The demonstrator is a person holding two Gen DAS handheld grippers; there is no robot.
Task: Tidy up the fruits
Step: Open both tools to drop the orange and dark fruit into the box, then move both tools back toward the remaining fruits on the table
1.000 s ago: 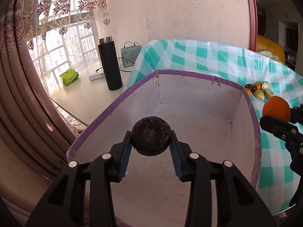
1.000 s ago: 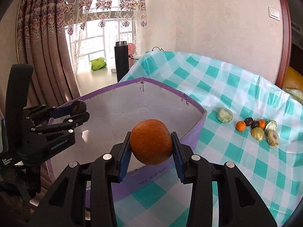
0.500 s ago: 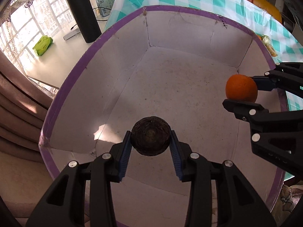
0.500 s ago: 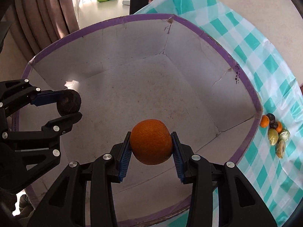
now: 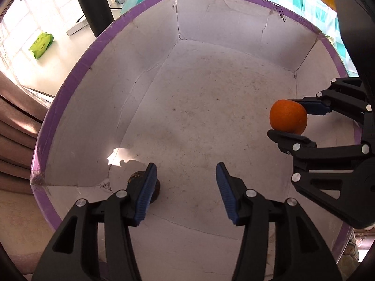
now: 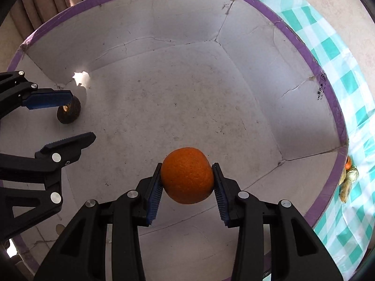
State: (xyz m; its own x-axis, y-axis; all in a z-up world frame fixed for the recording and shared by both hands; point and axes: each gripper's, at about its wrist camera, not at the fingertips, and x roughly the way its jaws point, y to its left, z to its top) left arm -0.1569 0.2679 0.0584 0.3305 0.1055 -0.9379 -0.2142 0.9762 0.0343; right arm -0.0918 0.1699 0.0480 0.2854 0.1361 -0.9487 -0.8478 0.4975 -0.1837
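The orange (image 6: 187, 175) sits pinched in the right gripper (image 6: 187, 182), hanging above the floor of the purple-rimmed box (image 5: 77, 65), so its next way is straight down. The left gripper (image 5: 185, 182) has its jaws wide; the dark fruit (image 6: 69, 112) lies on the box floor beside its left finger, perhaps touching it.

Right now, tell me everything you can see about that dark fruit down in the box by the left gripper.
The dark fruit is small, roundish, brownish-black and rough-skinned, with a pale, yellowish spot on the end facing the right wrist camera. It lies on the scuffed white floor of the purple-rimmed box, near a corner and a sunlit patch. The left gripper is open; one blue pad hides part of it, and contact is unclear.
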